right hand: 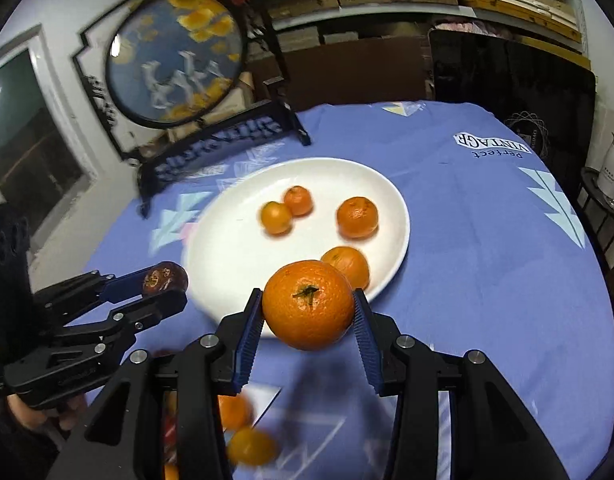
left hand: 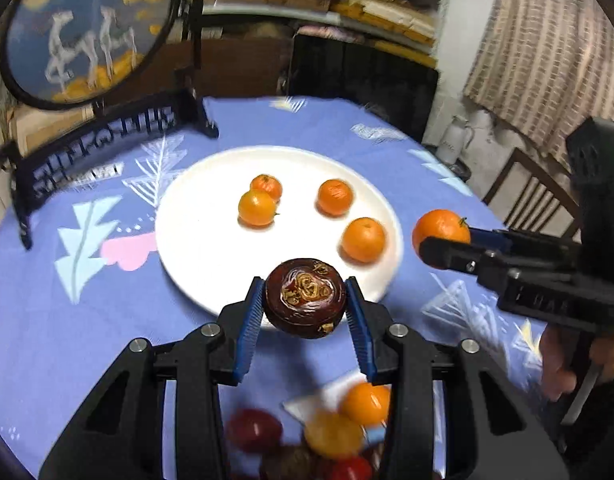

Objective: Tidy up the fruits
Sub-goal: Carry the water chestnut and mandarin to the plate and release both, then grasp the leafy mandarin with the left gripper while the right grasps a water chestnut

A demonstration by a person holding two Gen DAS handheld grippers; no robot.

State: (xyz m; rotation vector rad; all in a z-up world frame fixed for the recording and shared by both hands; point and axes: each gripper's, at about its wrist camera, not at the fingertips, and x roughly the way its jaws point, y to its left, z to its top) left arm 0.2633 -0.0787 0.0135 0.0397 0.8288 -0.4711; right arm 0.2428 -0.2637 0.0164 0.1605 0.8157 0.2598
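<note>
My left gripper point(left hand: 305, 302) is shut on a dark red-brown fruit point(left hand: 305, 298) and holds it above the near rim of a white plate point(left hand: 195, 236). It also shows in the right wrist view point(right hand: 165, 284) at the left. My right gripper point(right hand: 309, 312) is shut on a large orange point(right hand: 309, 308) above the plate's point(right hand: 227, 264) near edge. In the left wrist view the right gripper point(left hand: 443, 246) holds that orange point(left hand: 441, 228) just right of the plate. Several small oranges point(left hand: 257, 208) lie on the plate.
A pile of oranges and red fruits point(left hand: 331, 436) lies blurred on the blue patterned tablecloth point(left hand: 67, 340) below my grippers. A round painted screen on a black stand point(left hand: 87, 28) stands at the table's far left. A wooden chair point(left hand: 531, 192) is at the right.
</note>
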